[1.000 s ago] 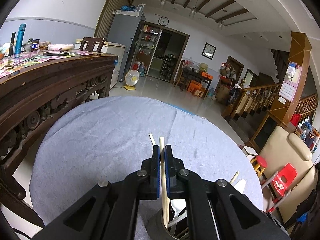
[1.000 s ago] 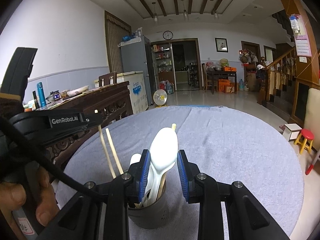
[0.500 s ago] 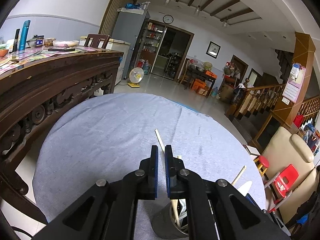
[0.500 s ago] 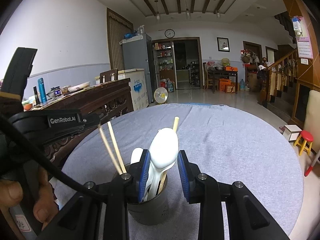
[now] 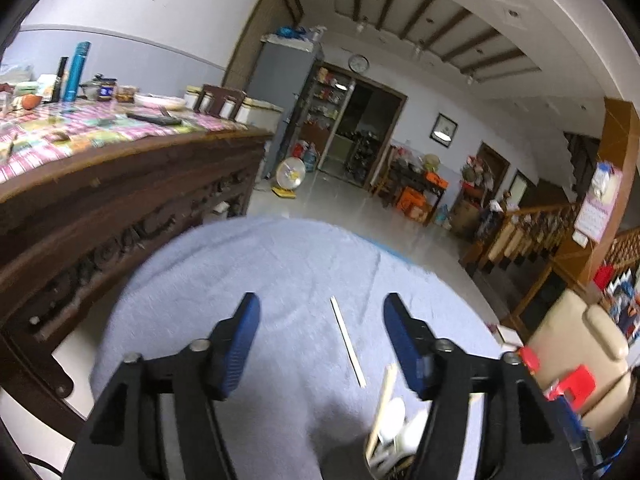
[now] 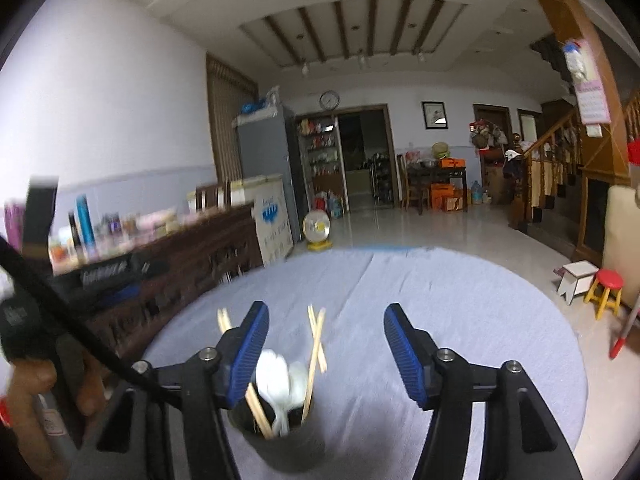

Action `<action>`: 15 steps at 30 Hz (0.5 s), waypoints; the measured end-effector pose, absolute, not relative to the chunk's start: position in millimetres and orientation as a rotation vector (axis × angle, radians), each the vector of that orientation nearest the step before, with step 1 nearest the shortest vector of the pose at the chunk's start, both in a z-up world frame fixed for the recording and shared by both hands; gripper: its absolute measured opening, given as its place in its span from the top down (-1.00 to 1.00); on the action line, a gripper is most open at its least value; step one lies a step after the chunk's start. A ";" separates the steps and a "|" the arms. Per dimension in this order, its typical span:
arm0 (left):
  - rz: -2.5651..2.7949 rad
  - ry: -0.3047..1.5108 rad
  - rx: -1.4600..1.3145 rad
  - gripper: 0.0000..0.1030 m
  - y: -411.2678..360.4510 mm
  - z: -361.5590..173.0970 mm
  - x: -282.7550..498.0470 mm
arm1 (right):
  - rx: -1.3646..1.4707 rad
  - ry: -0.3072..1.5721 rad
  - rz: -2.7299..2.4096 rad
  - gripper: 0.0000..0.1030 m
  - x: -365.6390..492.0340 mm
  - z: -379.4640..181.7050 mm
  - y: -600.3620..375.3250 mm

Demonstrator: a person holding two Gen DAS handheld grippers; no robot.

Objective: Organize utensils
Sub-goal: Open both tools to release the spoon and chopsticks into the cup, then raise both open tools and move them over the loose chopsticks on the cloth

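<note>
A dark round utensil cup (image 6: 280,446) stands on the grey-blue round table (image 6: 460,320). Several wooden chopsticks (image 6: 314,350) and white plastic spoons (image 6: 276,376) stand in it. My right gripper (image 6: 324,354) is open and empty, just above and behind the cup. My left gripper (image 5: 320,346) is open and empty too. In the left wrist view the cup's contents show at the lower right: a chopstick (image 5: 347,346), another chopstick (image 5: 382,408) and white spoons (image 5: 394,420). The left gripper's body shows blurred in the right wrist view (image 6: 108,276).
A carved dark wooden sideboard (image 5: 120,200) with bottles and dishes stands left of the table. A red stool (image 6: 606,292) and a cream armchair (image 5: 576,344) stand to the right. A fan (image 6: 316,230) stands on the floor beyond.
Both grippers have opened. The right let go of the white spoon, which now stands in the cup. The left, which let go of its chopstick half a second ago, has drawn back and left.
</note>
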State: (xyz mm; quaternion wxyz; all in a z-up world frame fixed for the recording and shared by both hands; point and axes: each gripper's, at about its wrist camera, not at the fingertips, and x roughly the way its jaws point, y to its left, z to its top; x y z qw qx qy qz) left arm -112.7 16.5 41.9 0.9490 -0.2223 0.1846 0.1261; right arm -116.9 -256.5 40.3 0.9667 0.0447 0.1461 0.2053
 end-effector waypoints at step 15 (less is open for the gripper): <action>0.387 0.741 -0.400 -0.50 63.6 -3.2 -50.1 | 0.154 0.528 0.251 -0.65 -46.9 40.6 -361.7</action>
